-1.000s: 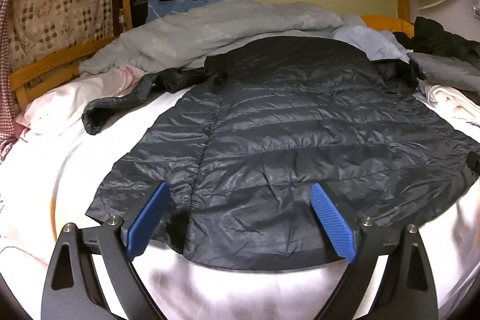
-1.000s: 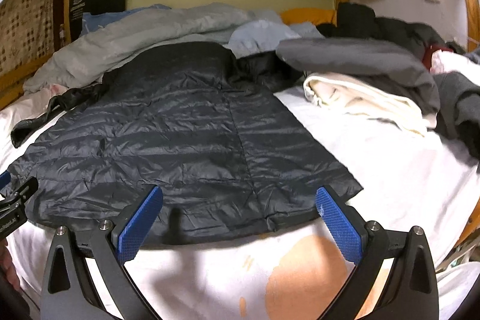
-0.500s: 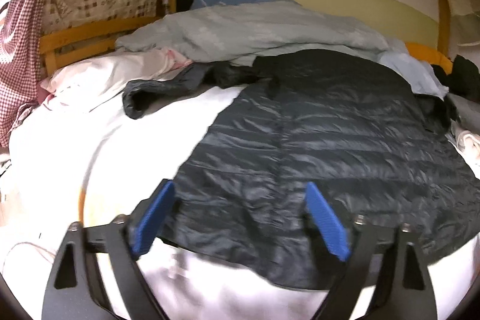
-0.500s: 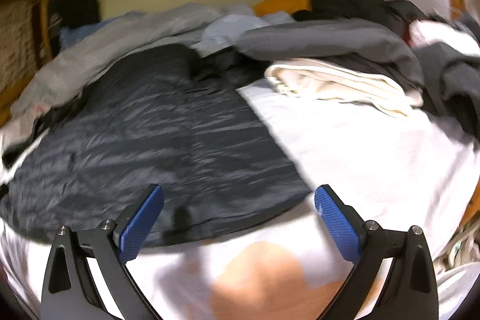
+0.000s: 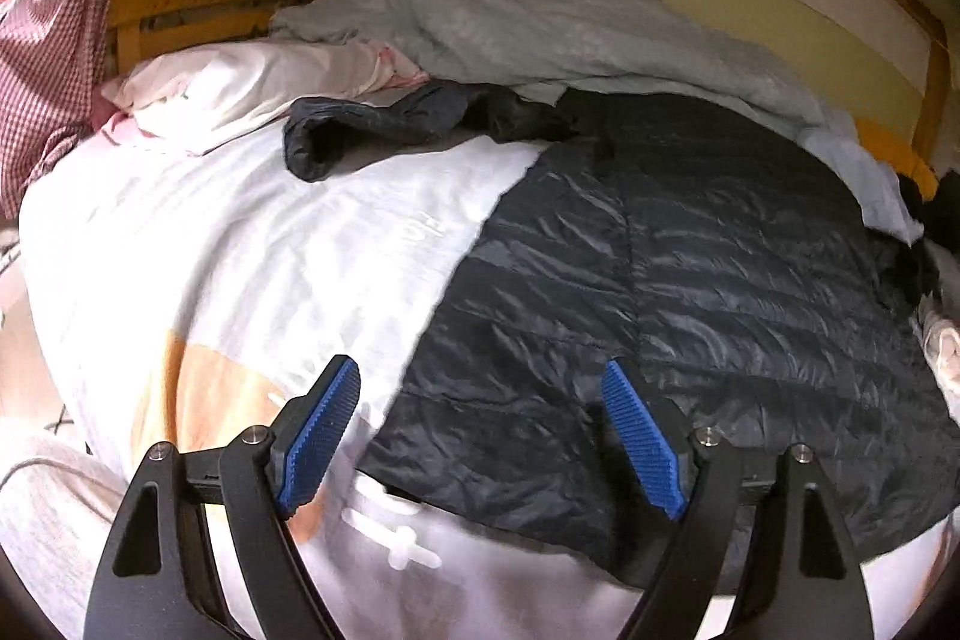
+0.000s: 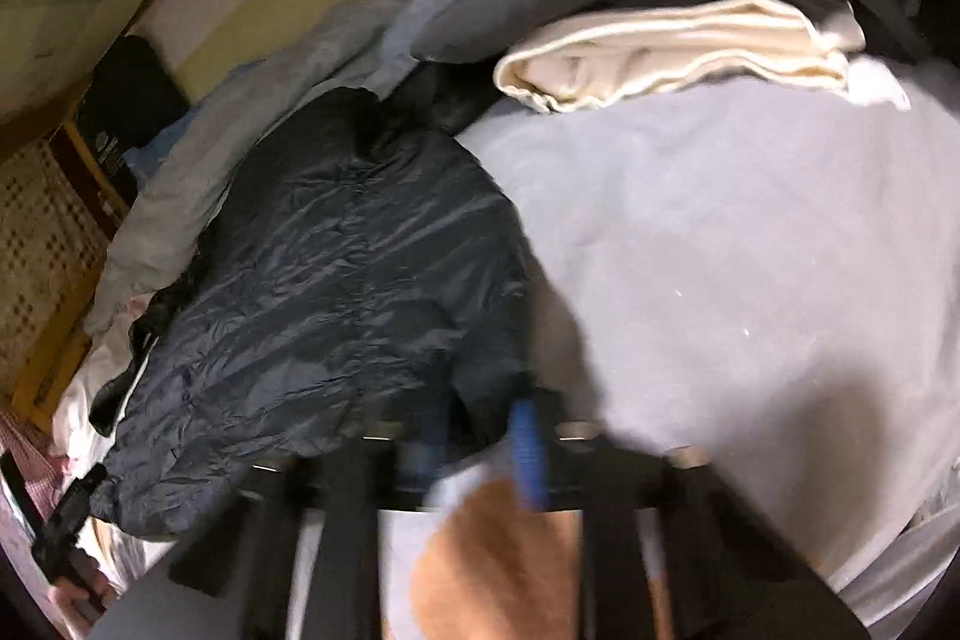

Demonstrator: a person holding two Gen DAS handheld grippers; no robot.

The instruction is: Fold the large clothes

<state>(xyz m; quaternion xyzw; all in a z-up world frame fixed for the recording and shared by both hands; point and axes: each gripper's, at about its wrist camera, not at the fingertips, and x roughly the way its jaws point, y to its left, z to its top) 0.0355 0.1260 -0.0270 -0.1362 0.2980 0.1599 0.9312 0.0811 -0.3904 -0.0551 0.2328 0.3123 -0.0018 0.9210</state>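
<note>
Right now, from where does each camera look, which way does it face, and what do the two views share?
Left wrist: behind the left gripper, facing down across the bed at the dark puffer jacket; jaws open over its hem corner.
Right wrist: behind the right gripper, blurred and tilted, facing the jacket's other hem corner; jaws have just been closing, jacket edge between them.
Shared: jacket, white sheet, grey duvet.

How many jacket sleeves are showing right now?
1. One sleeve runs out from the jacket shoulder across the sheet, cuff near the pillow. The other may be hidden at the far shoulder; I cannot tell.
</note>
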